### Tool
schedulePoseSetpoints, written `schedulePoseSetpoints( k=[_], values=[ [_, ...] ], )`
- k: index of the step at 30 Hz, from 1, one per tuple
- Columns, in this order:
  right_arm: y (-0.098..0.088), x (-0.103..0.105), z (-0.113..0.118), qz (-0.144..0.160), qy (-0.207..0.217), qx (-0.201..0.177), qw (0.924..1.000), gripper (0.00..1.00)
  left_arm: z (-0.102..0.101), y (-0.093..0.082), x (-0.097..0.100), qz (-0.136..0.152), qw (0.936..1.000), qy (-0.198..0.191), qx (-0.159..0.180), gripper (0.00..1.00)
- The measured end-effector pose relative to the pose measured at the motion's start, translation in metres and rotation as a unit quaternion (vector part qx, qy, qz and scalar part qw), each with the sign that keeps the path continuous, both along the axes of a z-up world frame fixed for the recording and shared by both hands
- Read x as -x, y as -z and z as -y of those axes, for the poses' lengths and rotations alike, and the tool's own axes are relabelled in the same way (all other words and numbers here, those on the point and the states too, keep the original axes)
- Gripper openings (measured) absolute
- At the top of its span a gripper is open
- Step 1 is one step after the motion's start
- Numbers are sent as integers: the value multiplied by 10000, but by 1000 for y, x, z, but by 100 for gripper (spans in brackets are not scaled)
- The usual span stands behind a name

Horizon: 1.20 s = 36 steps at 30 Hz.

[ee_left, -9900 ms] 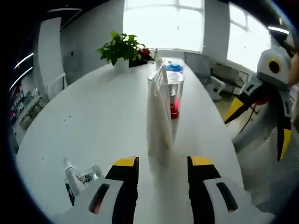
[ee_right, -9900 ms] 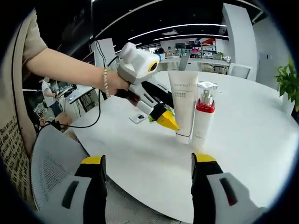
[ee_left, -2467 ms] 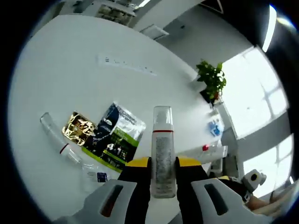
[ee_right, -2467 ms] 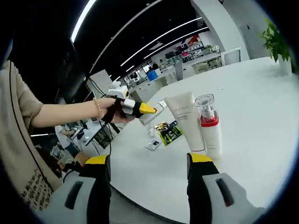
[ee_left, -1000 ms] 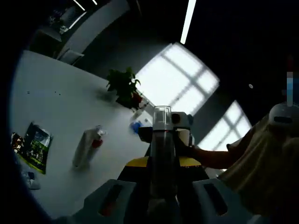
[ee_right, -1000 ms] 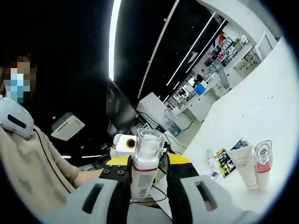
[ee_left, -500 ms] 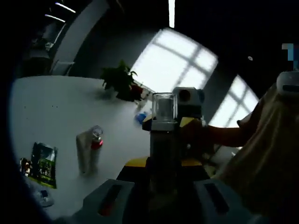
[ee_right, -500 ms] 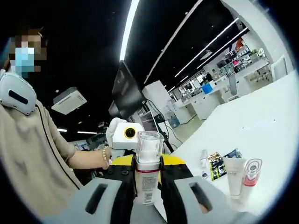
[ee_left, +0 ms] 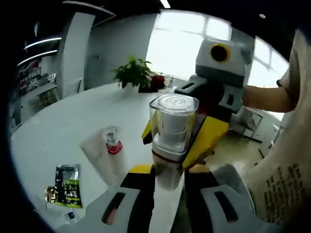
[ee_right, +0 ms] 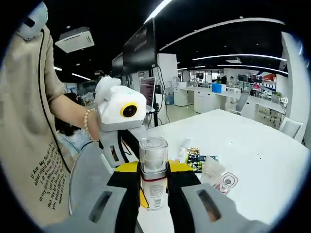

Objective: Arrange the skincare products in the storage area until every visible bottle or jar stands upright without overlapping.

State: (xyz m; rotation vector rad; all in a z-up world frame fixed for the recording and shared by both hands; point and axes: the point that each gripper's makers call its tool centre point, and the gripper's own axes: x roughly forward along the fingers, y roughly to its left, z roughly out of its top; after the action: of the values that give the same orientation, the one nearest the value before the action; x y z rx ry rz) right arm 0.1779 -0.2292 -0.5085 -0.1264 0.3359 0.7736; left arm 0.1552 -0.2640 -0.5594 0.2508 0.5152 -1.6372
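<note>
the pump bottle (ee_left: pixel 170 141) with the clear cap and red collar sits in the air between your two grippers, off the table, cap pointing up along the jaws in both views. your left gripper (ee_left: pixel 169 175) has its jaws pressed against the lower body of the bottle. your right gripper (ee_right: pixel 153 180) has its jaws clenched on the same bottle just below the red collar, so both tools grasp it at once, facing each other; in the left gripper view the right gripper's yellow jaws flank the bottle from behind.

on the white table (ee_left: pixel 58 126) a white tube (ee_left: pixel 99 155) and a red-collared pump bottle (ee_left: pixel 112 141) stand upright, touching or just beside each other; i cannot tell which. i judge those two as already placed. near them, towards the table edge, lie a green-and-black sachet (ee_left: pixel 68 185), a gold sachet (ee_left: pixel 49 193) and a small item too blurred to name. i cannot tell whether anything among that clutter is a jar or bottle that needs standing.

what's left, as i judge it: set the held bottle upright near the standing pair, apart from both, and let go. its body is opaque, so i cannot tell how full it is. a potted plant (ee_left: pixel 133 73) stands far across the table.
</note>
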Motion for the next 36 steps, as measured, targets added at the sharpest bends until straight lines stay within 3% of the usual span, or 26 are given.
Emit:
schedulePoseSetpoints(
  k=[9, 16, 22, 26, 36],
  values=[
    [37, 0, 18, -138, 155, 180, 9996, 20, 11, 37, -6, 265, 9986, -344, -307, 20],
    [70, -2, 30, -206, 35, 476, 9986, 20, 23, 73, -11, 424, 9955, -657, -530, 20],
    [101, -3, 41, -391, -197, 530, 9976, 20, 32, 100, -12, 256, 9944, -781, -665, 20],
    [117, -3, 46, -516, -339, 456, 9971, 20, 35, 117, -12, 328, 9930, -793, -806, 20],
    [138, -6, 48, -489, -761, 729, 9932, 19, 40, 137, -19, 541, 9890, -1065, -877, 20]
  ],
)
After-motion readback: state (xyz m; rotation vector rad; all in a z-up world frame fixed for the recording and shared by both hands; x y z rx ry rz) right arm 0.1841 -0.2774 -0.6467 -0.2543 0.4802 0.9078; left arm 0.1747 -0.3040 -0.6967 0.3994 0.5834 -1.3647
